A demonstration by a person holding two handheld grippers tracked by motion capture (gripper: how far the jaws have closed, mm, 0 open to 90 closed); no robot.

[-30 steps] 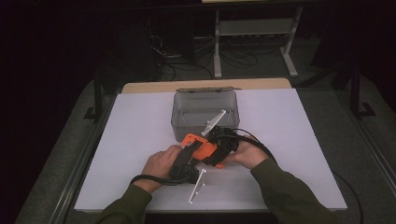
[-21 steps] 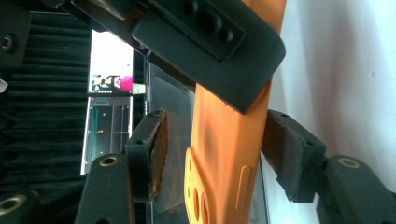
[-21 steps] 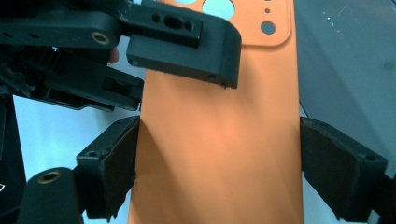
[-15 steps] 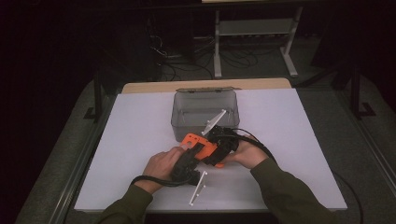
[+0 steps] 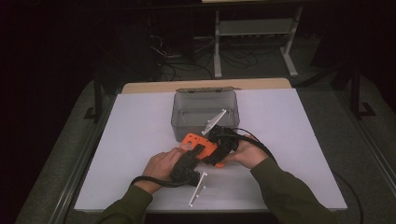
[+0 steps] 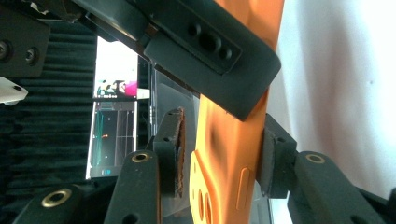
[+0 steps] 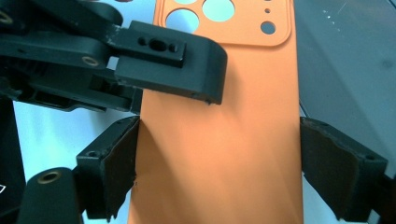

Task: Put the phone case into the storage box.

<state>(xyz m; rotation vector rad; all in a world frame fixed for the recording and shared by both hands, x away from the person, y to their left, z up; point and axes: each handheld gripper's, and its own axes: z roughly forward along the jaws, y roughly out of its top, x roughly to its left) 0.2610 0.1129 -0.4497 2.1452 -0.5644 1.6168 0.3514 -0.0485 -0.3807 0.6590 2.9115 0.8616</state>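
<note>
From the high view, the person's two hands meet near the middle of the white worktop (image 5: 289,140), just in front of a clear plastic box (image 5: 205,112). The left gripper (image 5: 187,163) and the right gripper (image 5: 219,148) both reach the orange phone case (image 5: 198,143), which is lifted between them. A white stick (image 5: 198,189) lies on the worktop near the left hand, and another white stick (image 5: 215,120) leans in the box.

In the left gripper view, the left gripper (image 6: 222,161) has the phone case (image 6: 224,154) edge-on between its jaws. They have just been closing; the right pad touches the case, while the other stands a sliver off.

In the right gripper view, the right gripper (image 7: 217,163) has its jaws clamped across the width of the phone case (image 7: 219,140), pads pressing on both long edges. The other gripper's black jaw lies over the case's upper left part.
</note>
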